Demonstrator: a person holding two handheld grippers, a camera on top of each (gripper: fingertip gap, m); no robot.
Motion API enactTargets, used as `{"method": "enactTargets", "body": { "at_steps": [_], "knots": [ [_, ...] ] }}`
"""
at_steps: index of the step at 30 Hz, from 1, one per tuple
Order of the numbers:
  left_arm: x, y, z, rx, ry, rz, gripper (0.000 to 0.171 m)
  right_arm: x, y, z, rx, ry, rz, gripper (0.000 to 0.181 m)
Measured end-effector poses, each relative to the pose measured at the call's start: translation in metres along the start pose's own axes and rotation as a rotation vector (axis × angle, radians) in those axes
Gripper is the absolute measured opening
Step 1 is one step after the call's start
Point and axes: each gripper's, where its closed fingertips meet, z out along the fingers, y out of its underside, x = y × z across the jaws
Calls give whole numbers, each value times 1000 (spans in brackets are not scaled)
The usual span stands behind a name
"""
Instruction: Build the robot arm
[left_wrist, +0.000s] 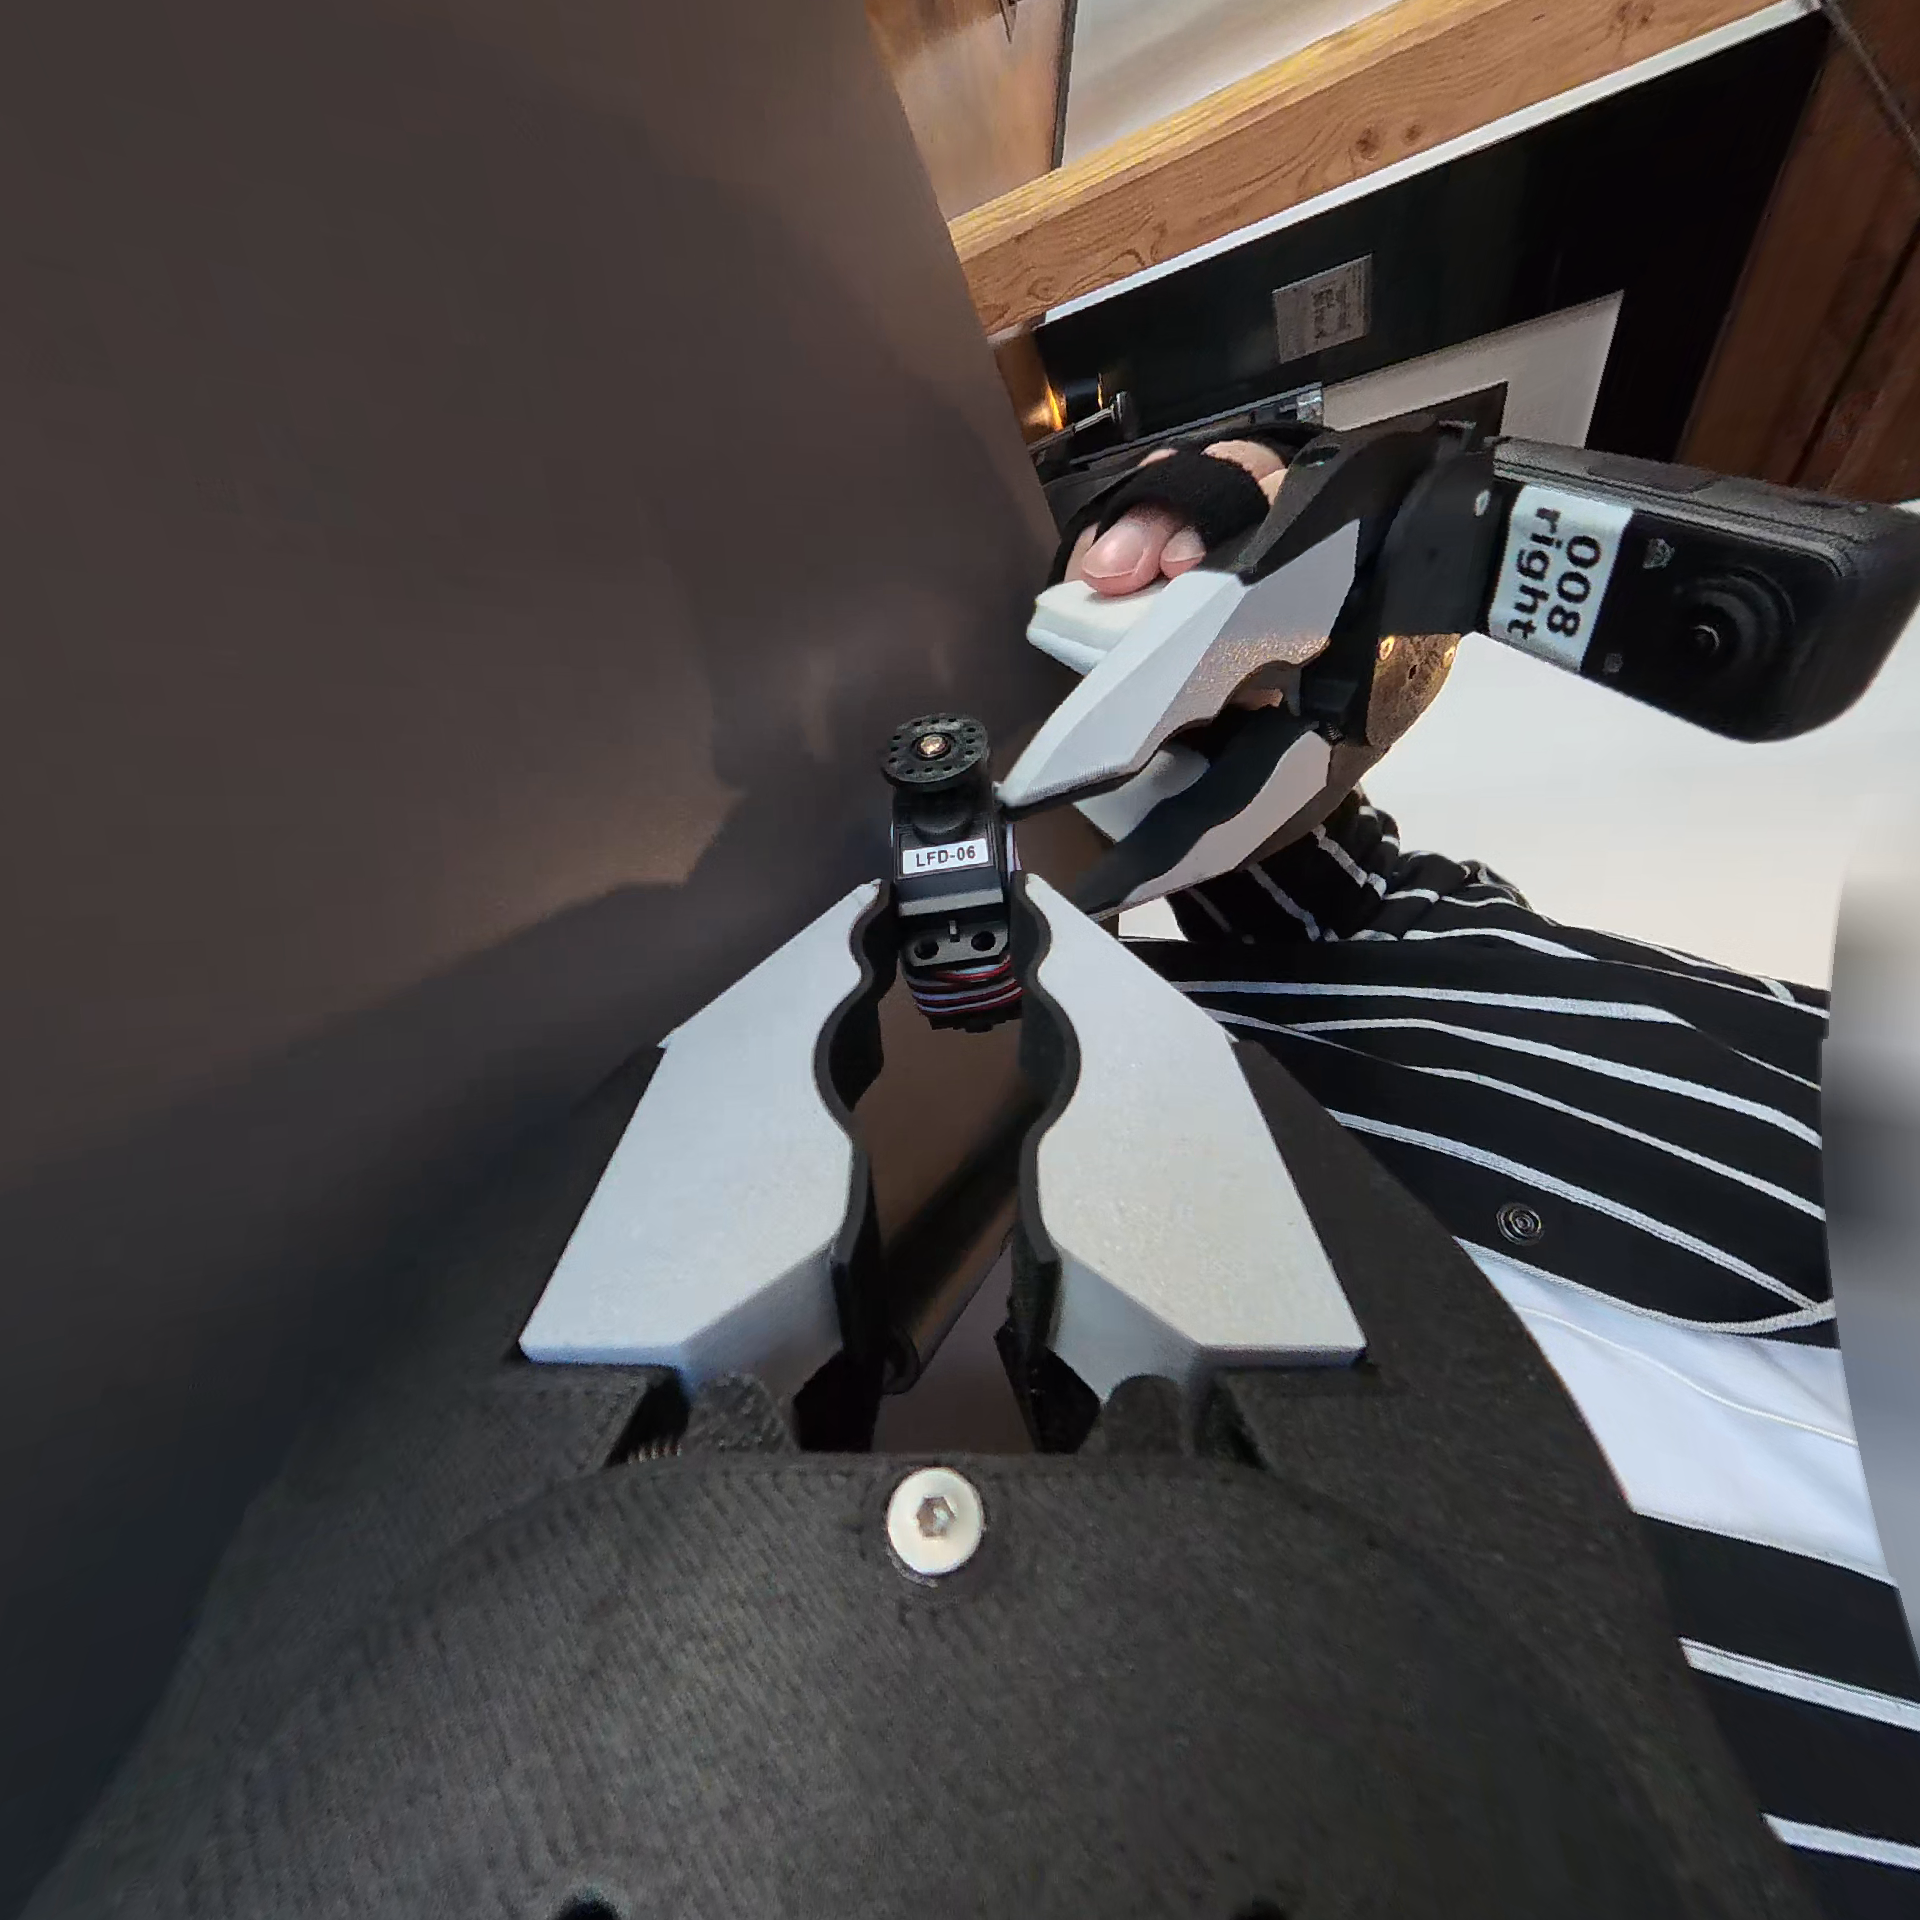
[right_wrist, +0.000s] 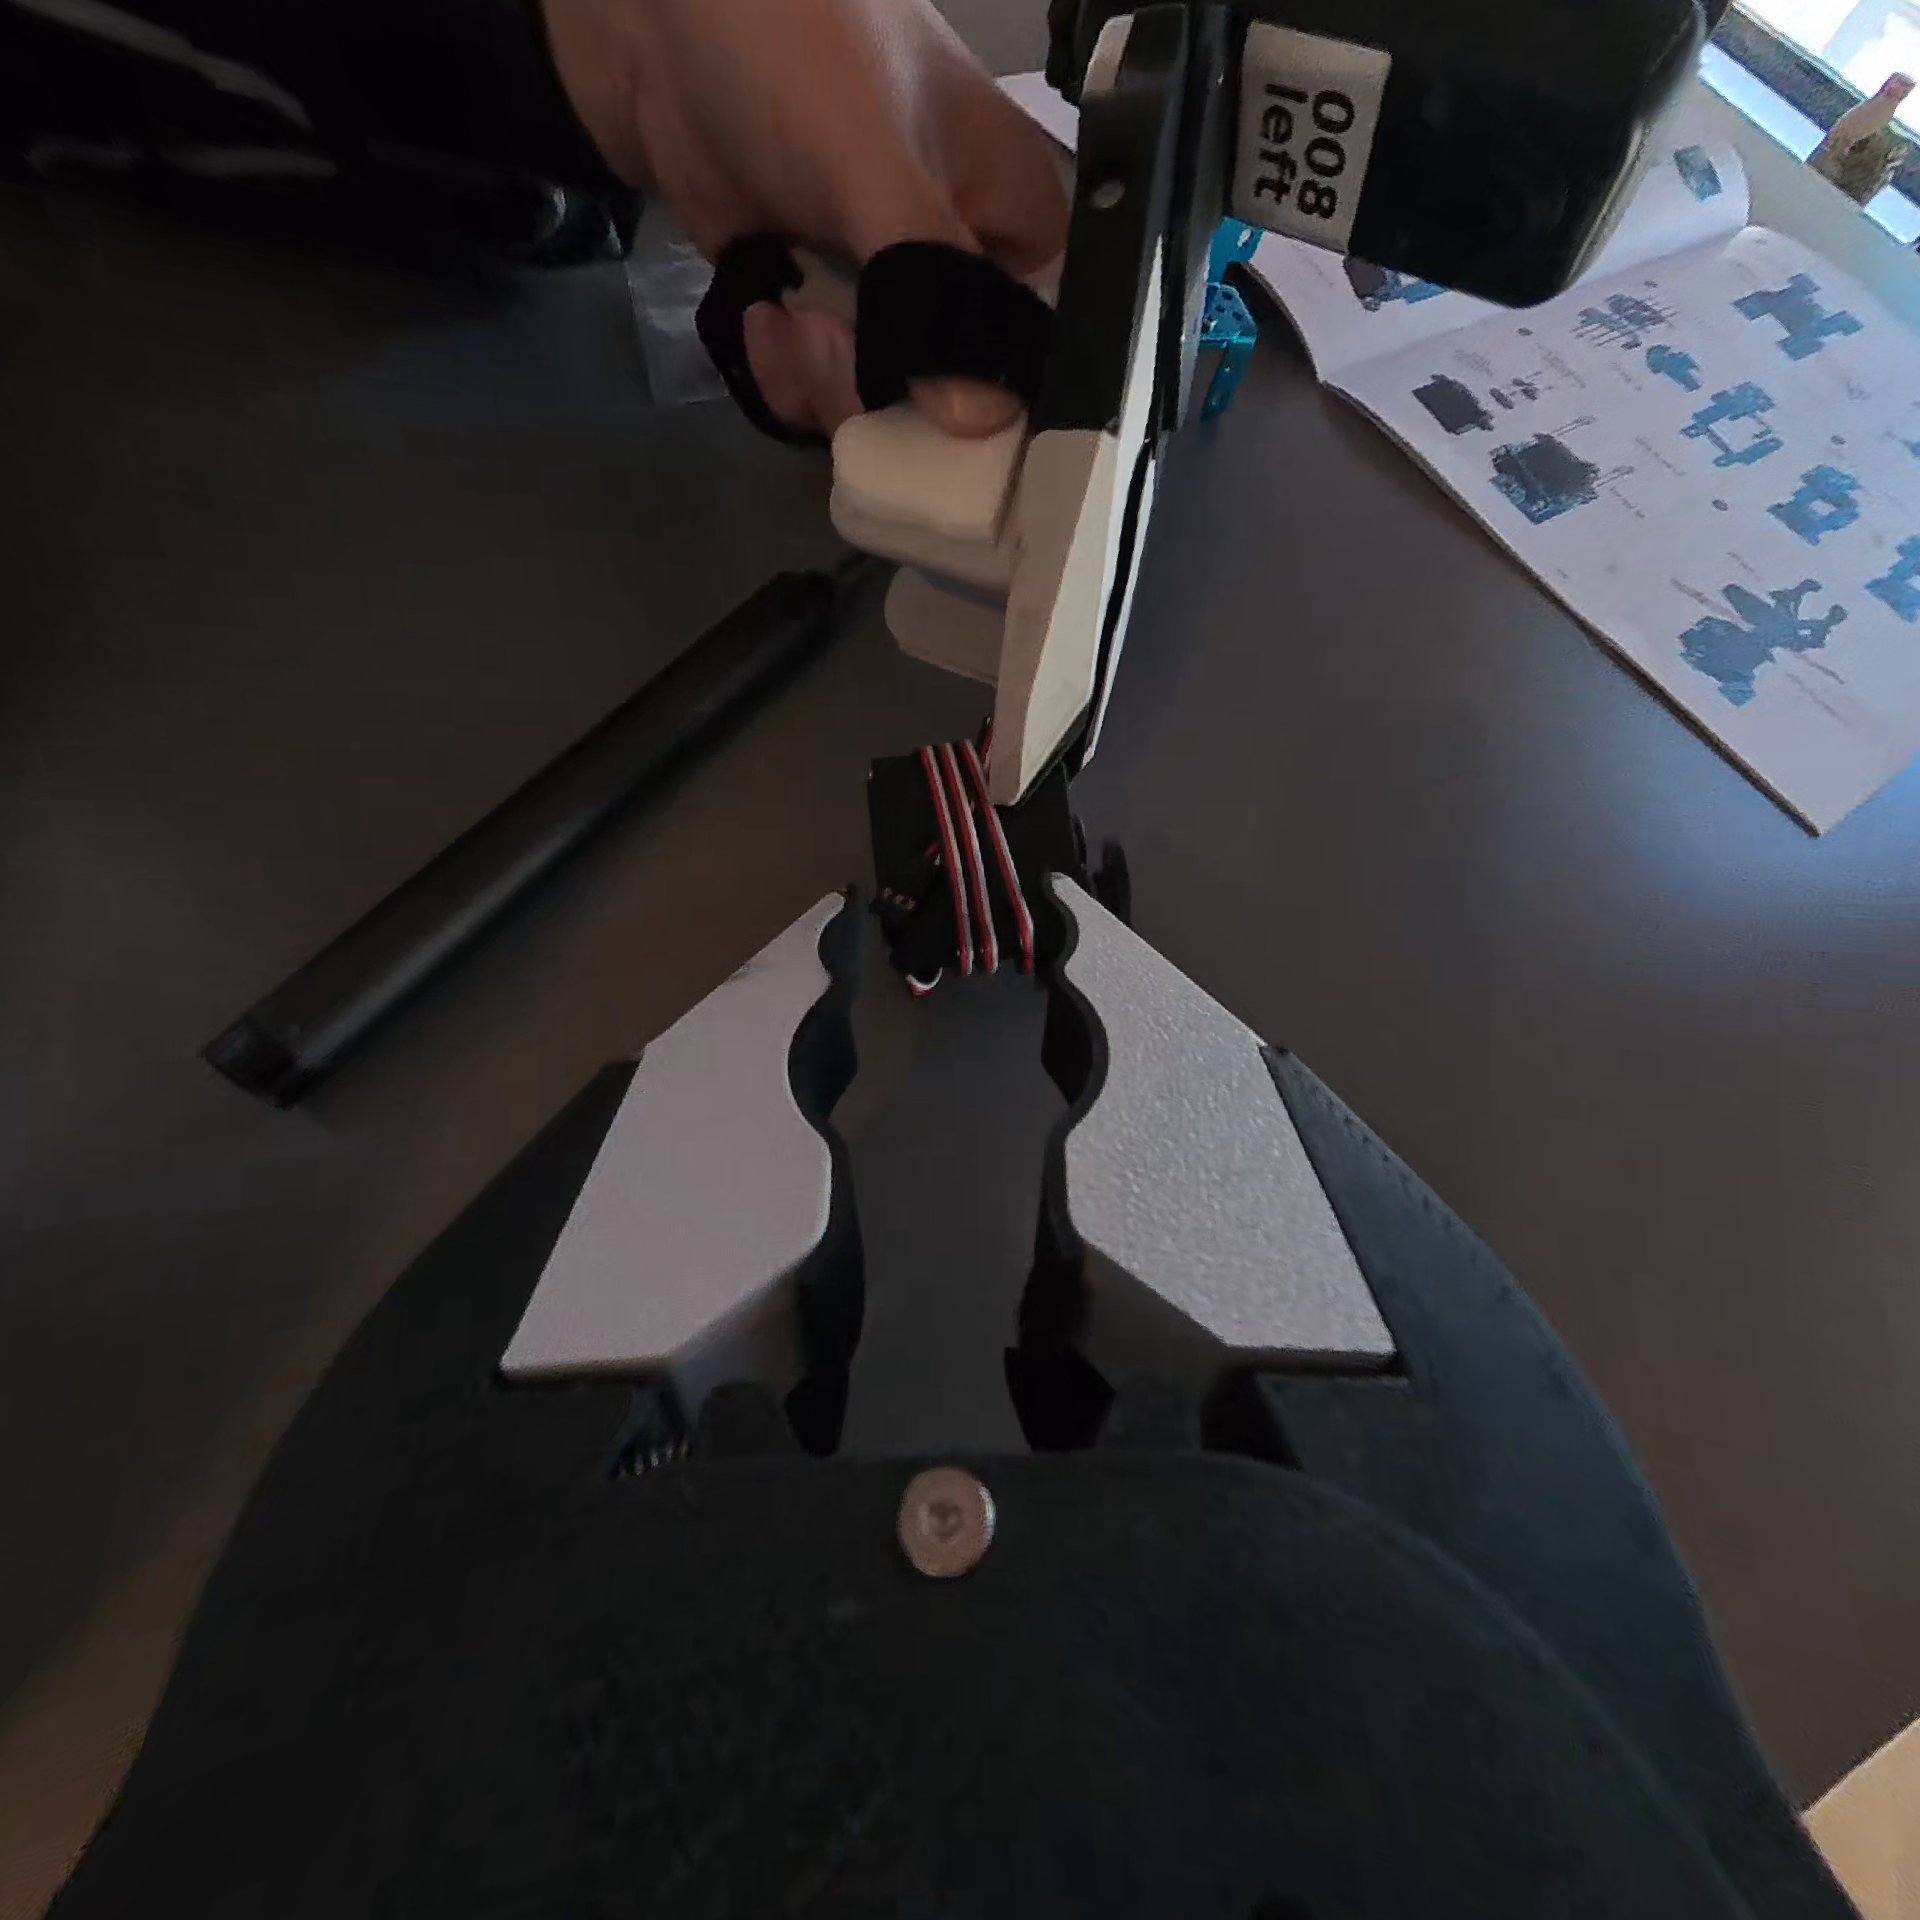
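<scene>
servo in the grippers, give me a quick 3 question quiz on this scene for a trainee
1. True or false: the left gripper is shut on the black servo.
2. What is wrapped around the servo's body?
3. On the dark table, the open booklet lies: A) right of the grippers in the right wrist view, B) under the black tube.

Key: 1 true. 2 a coiled red, white and black cable, at the right gripper tips. 3 A.

White label on servo (left_wrist: 951, 858), right camera (left_wrist: 1704, 613), left camera (right_wrist: 1455, 135); printed booklet (right_wrist: 1621, 499)
</scene>
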Motion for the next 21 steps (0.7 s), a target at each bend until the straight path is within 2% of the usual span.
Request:
{"method": "enactTargets", "body": {
  "at_steps": [6, 13, 21],
  "knots": [
    [-2, 1, 0, -7, -6, -5, 20, -3, -3, 2, -7, -62, 25, 25],
    [-2, 1, 0, -11, -7, -1, 20, -3, -3, 1, -20, -125, 65, 25],
    [-3, 2, 0, -7, -16, 2, 20, 2, -4, 5, -7, -76, 79, 17]
  ]
}}
